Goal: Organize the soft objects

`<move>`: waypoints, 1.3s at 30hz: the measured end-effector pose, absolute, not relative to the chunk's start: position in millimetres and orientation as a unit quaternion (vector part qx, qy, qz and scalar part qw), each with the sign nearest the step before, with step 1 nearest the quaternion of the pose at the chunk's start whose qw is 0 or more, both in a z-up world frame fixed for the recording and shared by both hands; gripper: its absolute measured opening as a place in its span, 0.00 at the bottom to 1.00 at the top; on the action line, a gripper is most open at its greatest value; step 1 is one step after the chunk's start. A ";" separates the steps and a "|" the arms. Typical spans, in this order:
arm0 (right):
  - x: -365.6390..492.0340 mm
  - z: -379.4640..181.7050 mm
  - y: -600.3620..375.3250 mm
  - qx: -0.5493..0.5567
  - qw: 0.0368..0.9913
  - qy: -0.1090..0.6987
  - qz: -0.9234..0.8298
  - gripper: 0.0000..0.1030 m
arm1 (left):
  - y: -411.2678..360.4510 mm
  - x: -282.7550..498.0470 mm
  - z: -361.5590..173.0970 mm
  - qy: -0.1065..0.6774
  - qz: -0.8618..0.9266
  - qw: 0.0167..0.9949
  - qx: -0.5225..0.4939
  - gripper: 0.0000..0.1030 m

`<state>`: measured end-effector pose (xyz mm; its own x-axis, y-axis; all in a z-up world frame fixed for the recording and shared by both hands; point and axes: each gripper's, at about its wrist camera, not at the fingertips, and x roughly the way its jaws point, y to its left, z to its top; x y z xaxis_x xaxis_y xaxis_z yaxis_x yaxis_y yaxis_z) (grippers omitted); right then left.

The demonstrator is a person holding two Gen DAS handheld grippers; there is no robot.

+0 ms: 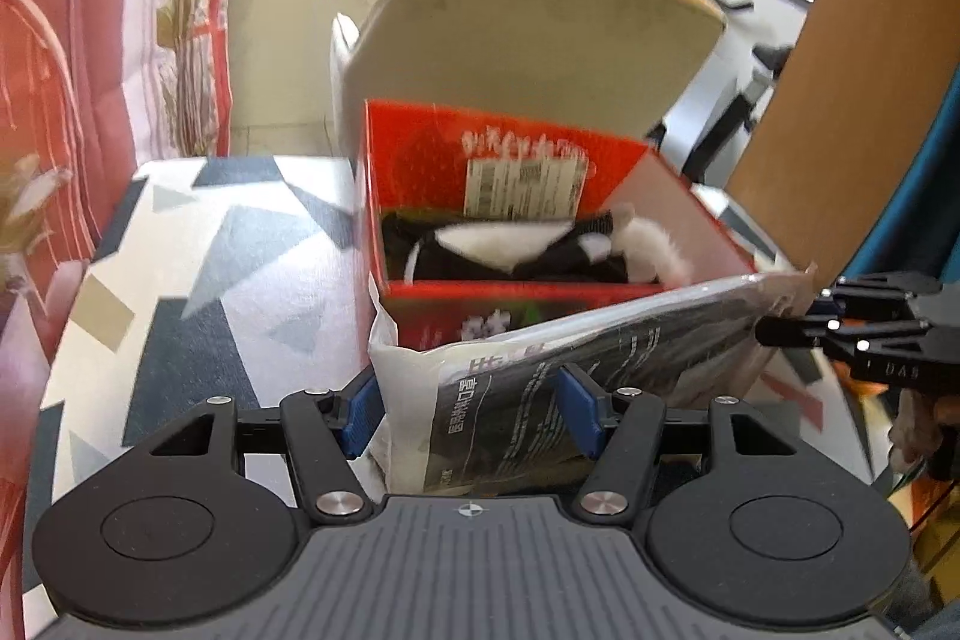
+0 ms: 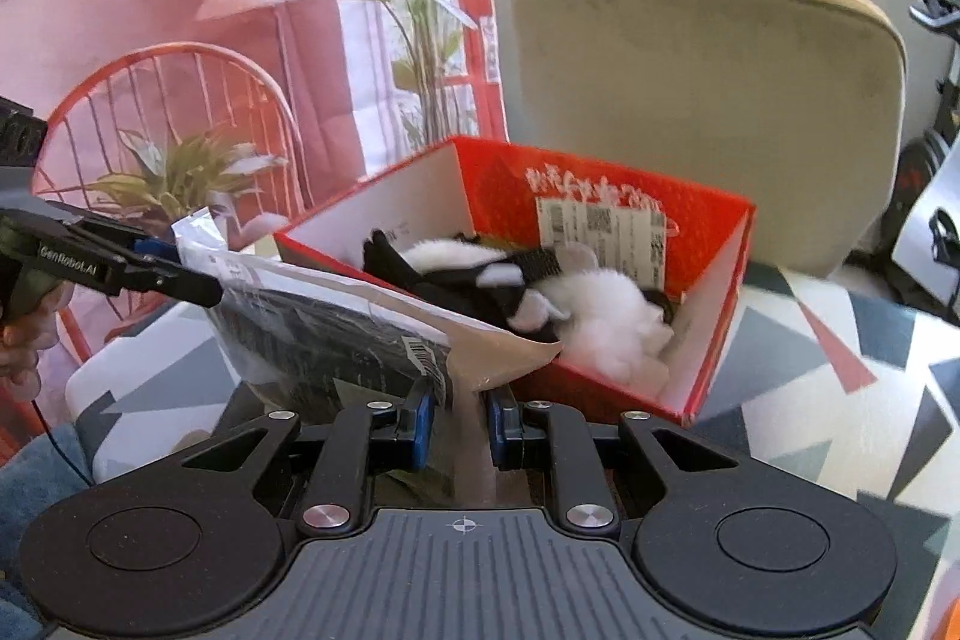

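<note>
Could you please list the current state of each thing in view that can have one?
Box: open, upright on the table, holding the plush.
Plush: lying inside the box.
Packet: sealed, held tilted at the box's near edge, by both grippers.
Left gripper: partly open, around the packet's end.
Right gripper: shut on the packet's corner.

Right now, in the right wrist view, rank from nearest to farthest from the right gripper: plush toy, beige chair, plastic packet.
1. Plastic packet: its corner lies between the right gripper pads.
2. Plush toy: ahead, inside the red box.
3. Beige chair: behind the box.
</note>
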<state>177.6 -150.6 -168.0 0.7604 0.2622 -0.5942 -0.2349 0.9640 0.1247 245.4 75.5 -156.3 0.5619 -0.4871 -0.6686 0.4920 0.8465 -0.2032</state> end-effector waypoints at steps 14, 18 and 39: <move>195.9 -70.0 -159.5 -0.030 0.969 0.204 0.134 0.16 | 71.4 265.1 -61.1 0.243 -0.280 0.928 -0.030 0.62; 214.6 -57.9 -170.5 -0.059 0.974 0.184 0.118 0.16 | 57.1 290.1 -52.1 0.223 -0.275 0.934 -0.048 0.62; 338.1 -138.4 -242.3 -0.055 0.972 0.218 0.063 0.15 | -4.0 437.0 -129.7 0.293 -0.284 0.912 -0.034 0.50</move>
<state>338.1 -242.3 -138.4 0.8967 0.0990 -0.4315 -0.1473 0.9859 -0.0799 437.0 -4.0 -129.7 0.6672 -0.5379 -0.5154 0.4976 0.8366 -0.2290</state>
